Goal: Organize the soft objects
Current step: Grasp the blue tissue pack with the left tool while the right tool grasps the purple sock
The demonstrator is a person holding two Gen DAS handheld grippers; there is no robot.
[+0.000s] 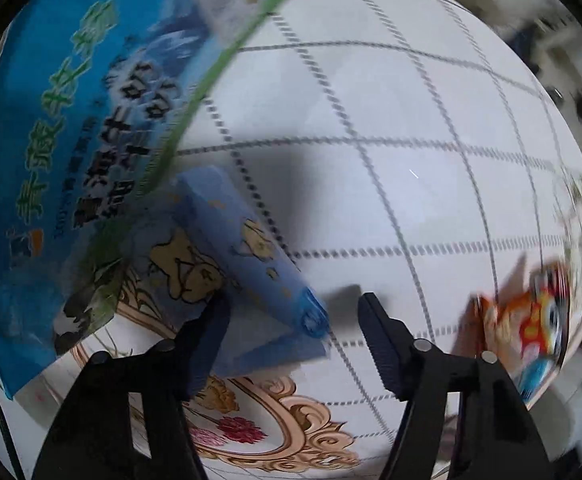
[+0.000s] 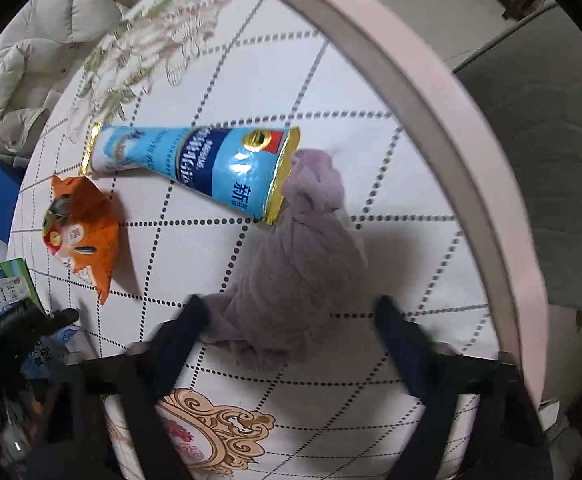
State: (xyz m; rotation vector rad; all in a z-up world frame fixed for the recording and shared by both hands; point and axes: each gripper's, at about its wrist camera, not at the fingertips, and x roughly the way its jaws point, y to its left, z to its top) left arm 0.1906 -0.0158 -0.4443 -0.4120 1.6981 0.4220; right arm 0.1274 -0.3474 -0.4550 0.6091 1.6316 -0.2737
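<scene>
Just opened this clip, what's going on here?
A person with a gripper in each hand is sorting soft things on a round table with a patterned cloth. The left gripper is down over a rolled blue cloth beside a big blue bag, jaws astride its end, not visibly pressing. The right gripper straddles a knotted purple towel, its left finger touching the towel, the right one clear. A light blue packet and an orange snack bag lie untouched.
</scene>
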